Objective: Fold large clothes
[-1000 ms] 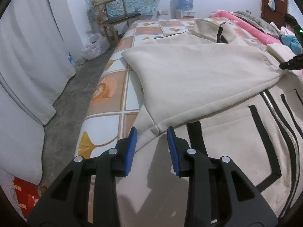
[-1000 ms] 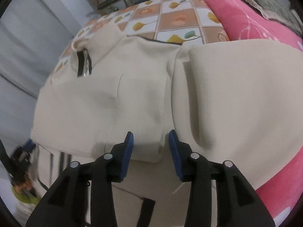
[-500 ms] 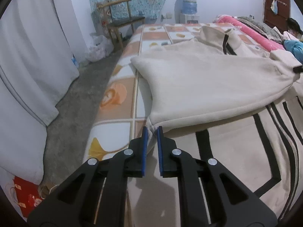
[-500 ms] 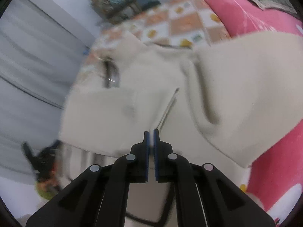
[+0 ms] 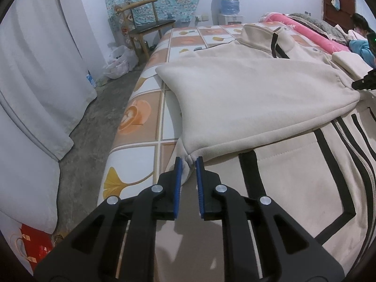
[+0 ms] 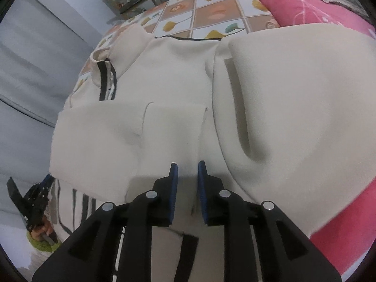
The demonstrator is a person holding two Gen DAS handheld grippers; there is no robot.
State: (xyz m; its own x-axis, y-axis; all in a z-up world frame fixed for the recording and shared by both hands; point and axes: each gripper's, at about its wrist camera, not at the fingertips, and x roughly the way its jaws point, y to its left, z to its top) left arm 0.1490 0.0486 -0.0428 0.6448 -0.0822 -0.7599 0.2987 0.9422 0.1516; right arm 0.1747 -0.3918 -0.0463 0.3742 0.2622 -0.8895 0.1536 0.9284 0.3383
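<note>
A cream jacket (image 5: 258,98) with black stripes and a zip lies flat on the bed, one sleeve folded across its front. My left gripper (image 5: 188,162) sits at the near-left corner of that fold. A bunch of the cloth is pinched between its blue pads, and the jaws are opening slightly. In the right wrist view the jacket (image 6: 176,75) fills the frame. My right gripper (image 6: 187,166) hovers over the sleeve's end, its jaws opening, with cloth below them but nothing between the pads. The right gripper's tip (image 5: 364,83) shows at the left view's right edge.
The bed's tiled flower sheet (image 5: 145,117) ends at a left edge above a grey floor. A pink blanket (image 6: 293,4) lies along the far side. A wooden chair (image 5: 145,23), a plastic bag (image 5: 119,61) and white curtains (image 5: 42,70) stand left. A person (image 5: 359,23) is at the far right.
Both grippers closed from wide apart. The left one closed on the fold's corner and stays there. The right one shut fully, then parted a little over the sleeve.
</note>
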